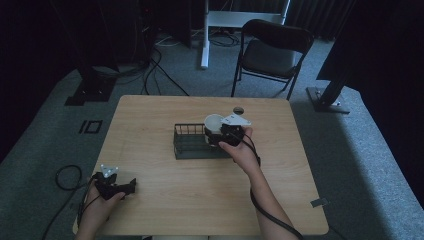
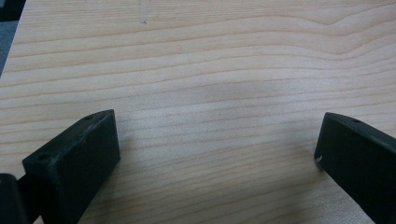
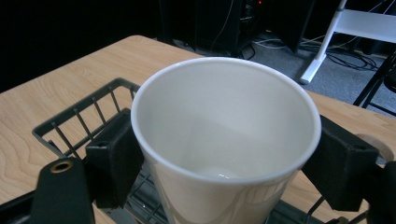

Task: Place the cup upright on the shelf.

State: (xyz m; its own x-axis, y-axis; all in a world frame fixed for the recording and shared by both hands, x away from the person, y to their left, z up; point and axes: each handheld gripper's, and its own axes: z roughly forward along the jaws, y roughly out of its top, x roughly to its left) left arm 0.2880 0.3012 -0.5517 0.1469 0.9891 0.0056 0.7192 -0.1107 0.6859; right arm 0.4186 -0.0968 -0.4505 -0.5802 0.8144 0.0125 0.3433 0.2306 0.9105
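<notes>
R gripper (image 3: 224, 154) clamped on white cup (image 3: 224, 135), held upright over wire basket (image 1: 190, 142) | L gripper (image 2: 217, 154) jaws apart, nothing held, idle on table (image 1: 200, 200) | pickup done; cup not yet set down

We're looking at two handheld grippers, both matte black and blocky, and the left gripper (image 1: 116, 186) has a small grey three-cornered plate on top with a few pale dots on it, plus a black cable that loops off past the table edge. The right gripper (image 1: 226, 134) wears the same kind of plate, lighter looking, and its thick black cable runs back along a bare forearm, no sleeves in sight. Up close we see chunky rectangular black pads (image 2: 77, 158) with little screw holes, and a brass-ringed hole in one black tab.
</notes>
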